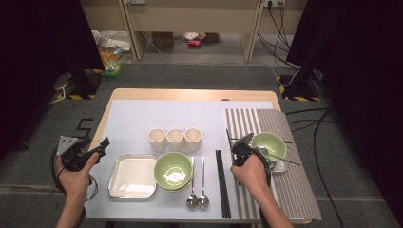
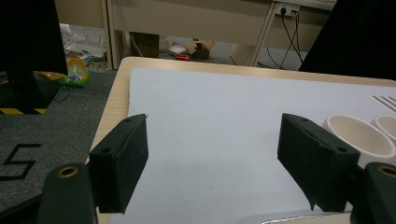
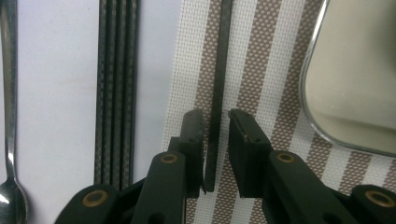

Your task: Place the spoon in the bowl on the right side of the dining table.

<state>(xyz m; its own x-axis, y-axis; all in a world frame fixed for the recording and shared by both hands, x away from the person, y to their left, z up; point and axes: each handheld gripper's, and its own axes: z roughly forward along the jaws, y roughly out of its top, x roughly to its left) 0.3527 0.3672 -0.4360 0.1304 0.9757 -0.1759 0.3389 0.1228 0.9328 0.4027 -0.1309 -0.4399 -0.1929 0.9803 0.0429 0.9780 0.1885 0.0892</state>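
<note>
Tongs slightly parted astride black chopstick lying on striped placemat.

Wooden worktop carries white sheet and striped mat. On sheet: three cups, square tray, green bowl, two spoons, black chopsticks. On mat: single chopstick, second tray with bowl.

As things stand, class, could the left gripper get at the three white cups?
Probably yes: the left gripper is open, and bare white mat lies between it and the cups.
</note>
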